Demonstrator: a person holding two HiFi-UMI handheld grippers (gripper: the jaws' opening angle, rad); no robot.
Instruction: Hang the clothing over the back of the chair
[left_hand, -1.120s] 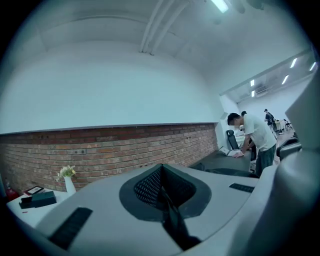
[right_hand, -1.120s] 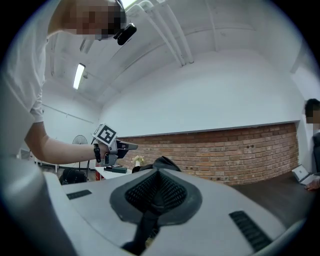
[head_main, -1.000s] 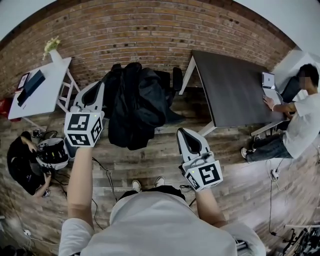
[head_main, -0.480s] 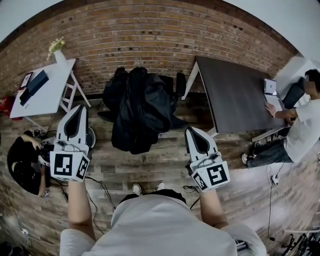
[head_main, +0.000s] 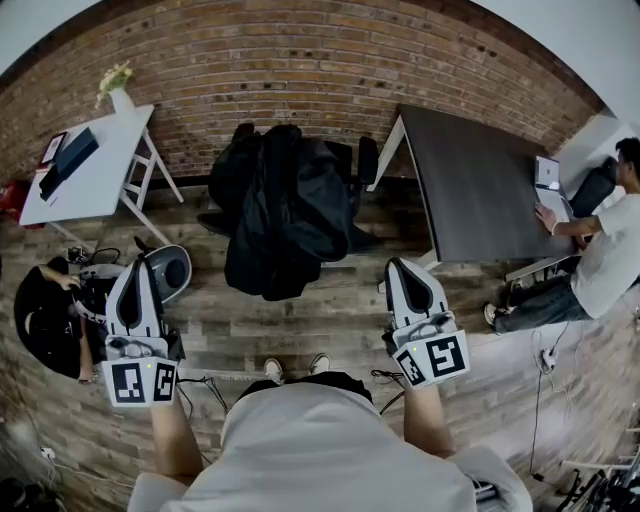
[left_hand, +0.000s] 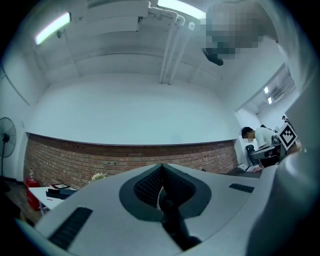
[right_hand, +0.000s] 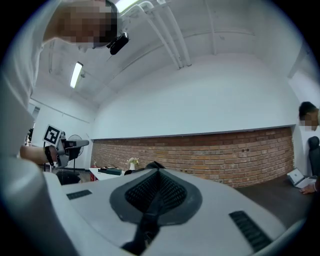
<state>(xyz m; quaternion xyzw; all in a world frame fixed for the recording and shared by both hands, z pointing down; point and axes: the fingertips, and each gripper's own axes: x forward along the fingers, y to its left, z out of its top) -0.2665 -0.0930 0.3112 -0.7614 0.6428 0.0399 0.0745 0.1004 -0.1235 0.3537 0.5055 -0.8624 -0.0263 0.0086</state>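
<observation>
Black clothing (head_main: 285, 215) is draped over the back of the chair (head_main: 367, 160), well ahead of both grippers and between the lines along which they point. The left gripper (head_main: 136, 270) is held out in front of the person, with its jaws pressed together and nothing between them. In its own view, only the brick wall (head_main: 330, 70) and a pale wall above it are faced. The right gripper (head_main: 402, 268) is likewise closed and empty. Its tips are aimed past the lower edge of the clothing and are well apart from it. A white table (head_main: 95, 190) stands ahead and to the left of the left gripper, with a vase (head_main: 120, 98) at its far corner. A dark table (head_main: 480, 185) is placed ahead and to the right of the right gripper, and a seated person (head_main: 610, 260) is seen at its far side. 2 shoes (head_main: 272, 371) are seen between the 2 grippers, on the wooden floor (head_main: 330, 320).
</observation>
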